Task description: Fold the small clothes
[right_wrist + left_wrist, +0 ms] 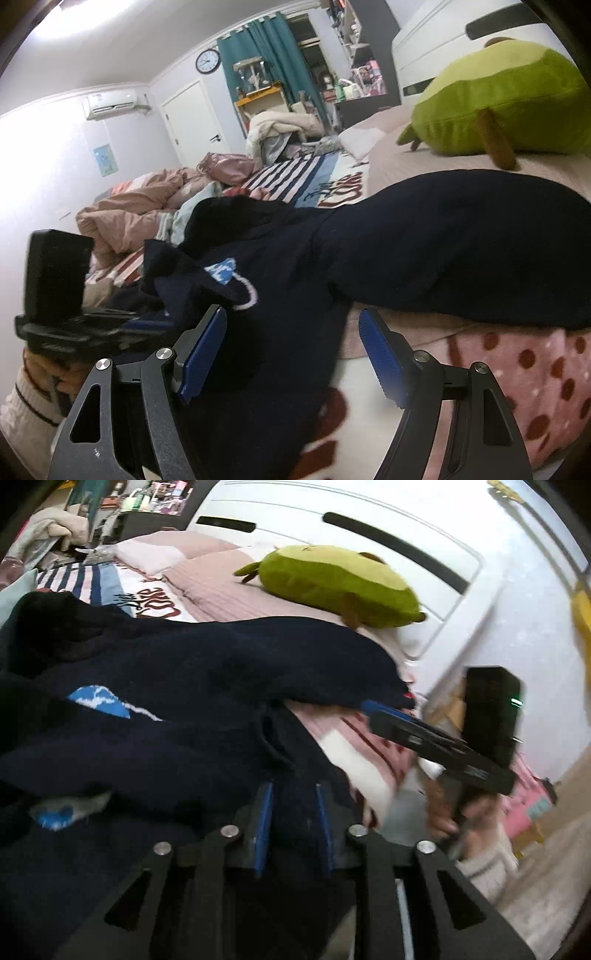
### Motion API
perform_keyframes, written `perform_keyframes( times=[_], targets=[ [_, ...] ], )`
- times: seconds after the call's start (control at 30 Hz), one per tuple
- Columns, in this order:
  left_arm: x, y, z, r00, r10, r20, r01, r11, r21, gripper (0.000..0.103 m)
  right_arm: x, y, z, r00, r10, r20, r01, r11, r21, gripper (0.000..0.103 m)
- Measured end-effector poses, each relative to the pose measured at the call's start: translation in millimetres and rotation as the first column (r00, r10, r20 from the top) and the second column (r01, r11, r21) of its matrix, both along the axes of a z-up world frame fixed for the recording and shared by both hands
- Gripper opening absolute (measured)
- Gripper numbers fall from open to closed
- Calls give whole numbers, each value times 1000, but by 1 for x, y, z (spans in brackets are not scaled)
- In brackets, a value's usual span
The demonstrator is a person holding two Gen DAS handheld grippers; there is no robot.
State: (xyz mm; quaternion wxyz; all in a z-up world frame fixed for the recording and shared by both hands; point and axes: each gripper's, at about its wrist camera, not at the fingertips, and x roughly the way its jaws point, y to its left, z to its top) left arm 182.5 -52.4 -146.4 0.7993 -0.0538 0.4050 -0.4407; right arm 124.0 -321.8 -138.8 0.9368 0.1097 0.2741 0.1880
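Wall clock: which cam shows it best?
The right wrist view. The wall clock hangs clear and unblocked beside the teal curtain, its round face and hands visible. The left wrist view does not show it at all; that camera faces the white headboard and green plush.

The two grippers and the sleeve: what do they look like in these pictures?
Each gripper is matte black metal with silver round pins at the joints and triangular cut-outs in the arms. The left gripper and the right gripper both carry blue ribbed pads. A black box with a small green light sits on top. The sleeve is cream knit with a dark stripe.
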Motion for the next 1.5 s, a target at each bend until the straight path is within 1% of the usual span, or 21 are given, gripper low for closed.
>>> perform_keyframes(
  times=[0.07,0.2,0.3,0.4,0.53,0.57,0.63,0.67,0.73,0.8,0.93,1.03,1.1,1.13,1.17,1.23,1.3,1.33,1.37,1.43,1.5],
  targets=[
    [-7,14,7,999,42,5,-42,999,-14,62,3,15,4,999,38,3,-38,999,-11,71],
    [-20,67,21,972,224,74,-226,974,18,68,9,48,7,991,131,8,-130,989,-65,82],
    [-27,119,24,878,451,160,-471,874,121,75,27,72,-5,982,183,-46,-187,975,-123,84],
    [-34,158,19,785,575,232,-615,768,179,83,55,92,-31,978,148,-148,-178,960,-217,83],
    [-27,191,-13,758,621,202,-652,711,262,84,64,111,-54,934,254,-251,-309,928,-208,59],
    [-24,192,-21,757,626,189,-652,704,280,83,63,113,-53,941,234,-244,-292,927,-236,37],
    [-23,195,-39,770,625,132,-631,714,303,72,60,111,-52,958,167,-235,-233,928,-292,3],
    [-24,196,-48,785,615,74,-608,743,278,41,59,107,-49,962,148,-231,-213,934,-286,2],
    [-29,196,-54,791,611,19,-598,767,232,18,56,93,-41,957,176,-229,-220,959,-182,2],
    [-37,195,-53,798,601,32,-592,774,227,11,52,84,-34,958,180,-224,-216,965,-151,2],
    [-61,206,-39,808,588,-30,-583,806,98,10,46,74,-26,949,200,-243,-236,963,-128,2],
    [-81,203,-32,815,579,-15,-573,810,122,9,52,69,-32,930,217,-297,-252,964,-86,3],
    [-94,207,-37,806,590,-37,-583,803,125,9,59,66,-37,916,230,-328,-265,962,-67,27],
    [-97,210,-39,800,598,-39,-590,797,128,8,61,65,-41,911,233,-341,-271,960,-69,59],
    [-99,212,-41,796,604,-36,-595,792,139,8,61,65,-45,908,240,-344,-282,956,-77,72],
    [-100,213,-44,795,606,-16,-596,786,168,18,62,69,-49,902,261,-344,-306,949,-82,72],
    [-99,213,-38,780,625,14,-615,763,201,40,61,74,-48,893,295,-340,-337,939,-69,72],
    [-98,214,-33,774,632,37,-625,754,201,50,60,80,-47,882,326,-340,-366,929,-60,62],
    [-96,215,-29,772,634,53,-631,752,191,54,59,84,-47,877,341,-340,-382,922,-60,39],
    [-94,216,-16,770,634,75,-637,756,153,55,56,94,-46,880,348,-322,-396,914,-93,15],
    [-88,214,-4,768,633,97,-640,759,122,57,56,96,-44,890,337,-308,-380,921,-91,12]
  ],
)
